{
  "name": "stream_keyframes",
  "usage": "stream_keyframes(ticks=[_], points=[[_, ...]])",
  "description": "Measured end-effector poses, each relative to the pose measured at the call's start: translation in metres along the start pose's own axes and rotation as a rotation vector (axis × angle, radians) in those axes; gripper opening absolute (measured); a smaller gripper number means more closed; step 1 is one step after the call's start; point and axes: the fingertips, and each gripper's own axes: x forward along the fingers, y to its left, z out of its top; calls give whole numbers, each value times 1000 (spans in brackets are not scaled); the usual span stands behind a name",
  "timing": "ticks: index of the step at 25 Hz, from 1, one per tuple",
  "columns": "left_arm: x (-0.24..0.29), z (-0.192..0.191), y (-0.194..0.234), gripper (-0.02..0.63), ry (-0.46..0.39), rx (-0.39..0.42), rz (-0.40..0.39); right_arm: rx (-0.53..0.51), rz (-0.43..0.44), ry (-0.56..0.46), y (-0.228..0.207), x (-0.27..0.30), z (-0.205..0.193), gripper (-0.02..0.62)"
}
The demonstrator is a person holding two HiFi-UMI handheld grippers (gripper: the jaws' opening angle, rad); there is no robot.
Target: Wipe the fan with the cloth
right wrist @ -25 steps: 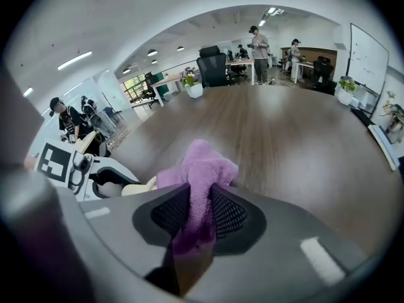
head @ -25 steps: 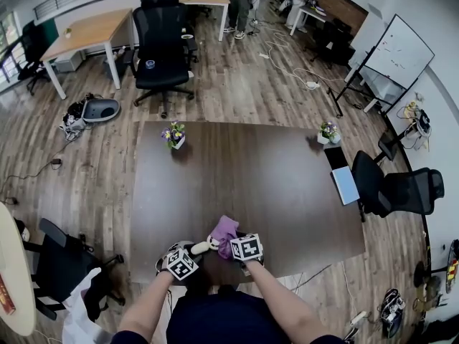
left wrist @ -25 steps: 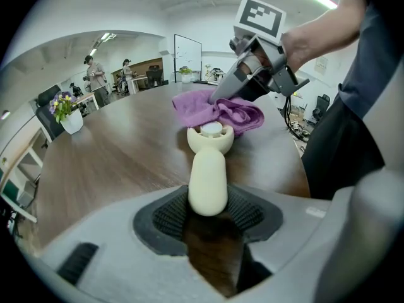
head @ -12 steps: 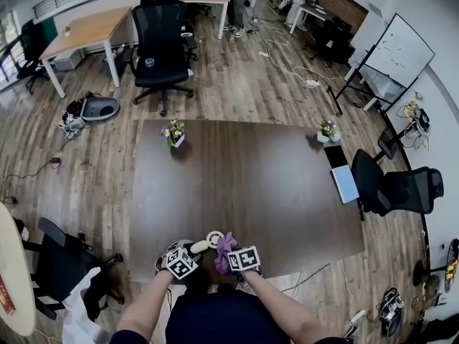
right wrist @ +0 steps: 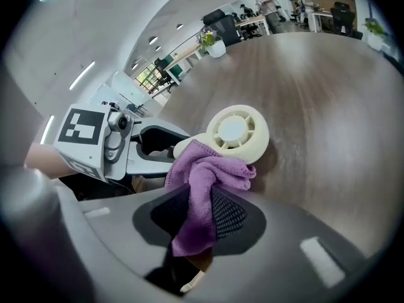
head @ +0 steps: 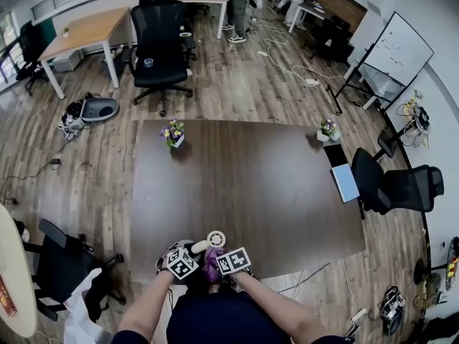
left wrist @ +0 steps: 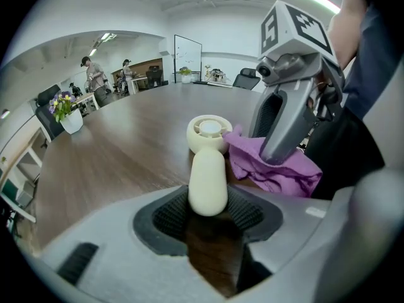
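Your left claw [left wrist: 208, 208] grips the cream fan [left wrist: 209, 133] by its handle at the worktop's [head: 251, 170] near edge; your right claw [right wrist: 201, 218] pinches the purple cloth [right wrist: 203, 168], touching the fan's round head.

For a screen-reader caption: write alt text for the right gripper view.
The right gripper grips a purple cloth whose bunched end rests against a cream handheld fan, brown table behind it. At left, the left gripper holds the fan's handle.
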Motion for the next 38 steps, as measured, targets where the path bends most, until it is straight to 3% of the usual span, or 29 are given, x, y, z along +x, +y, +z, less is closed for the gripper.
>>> stream_keyframes(ticks=[4,7,15,31,38], points=[[0,0,0,192,4,-1,1,-75,96,25,19,8,3,110],[0,0,0,192,5,0,-1,-93,107,35,19,10,2,110],[0,1,0,192,-2,3,2,46,97,-9,-15,-11,-3,112],[1,1,0,192,1,13,0,127,-209,-127,-100,-54,26,112],[2,4,-2,192,5,32,-11,83,-246,-156,-109,-62,53,110]])
